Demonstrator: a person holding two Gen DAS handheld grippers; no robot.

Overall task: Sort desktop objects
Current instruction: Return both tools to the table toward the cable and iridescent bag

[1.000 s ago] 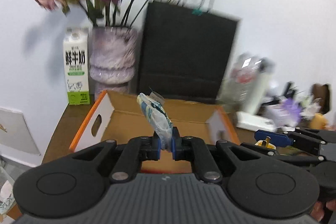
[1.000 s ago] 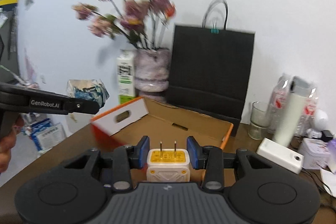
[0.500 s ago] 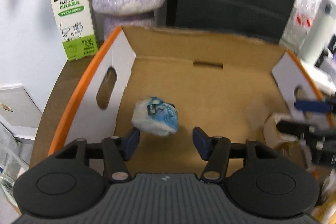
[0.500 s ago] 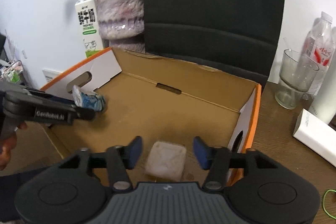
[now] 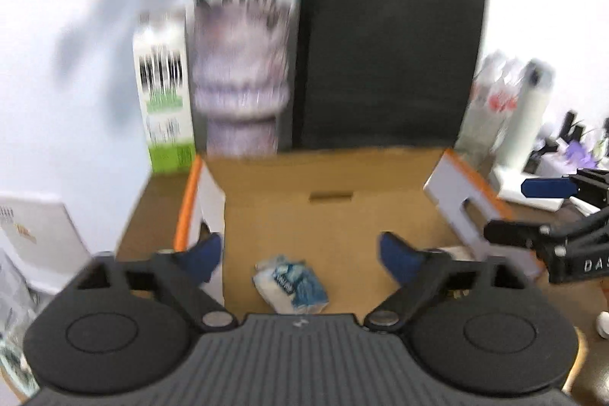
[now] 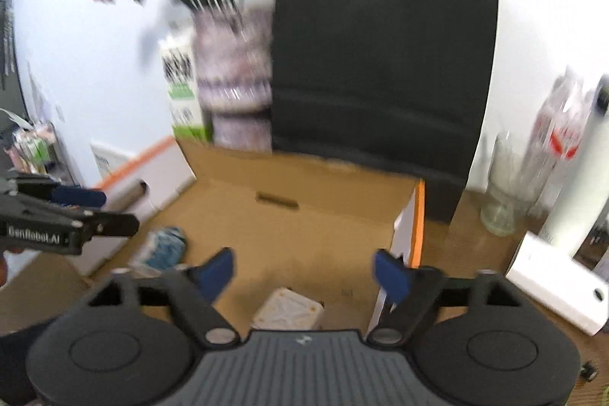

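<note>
Both wrist views look forward and down, close above the cardboard box (image 5: 342, 208) (image 6: 297, 227), sharing its floor.

A black paper bag (image 6: 384, 56), flower vase (image 6: 234, 78) and milk carton (image 5: 163, 105) stand against the white wall.

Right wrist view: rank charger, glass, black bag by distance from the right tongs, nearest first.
1. Charger: on the box floor, just below and between the open right tongs.
2. Glass: on the desk to the right, outside the box.
3. Black bag: upright behind the box, against the wall.
</note>
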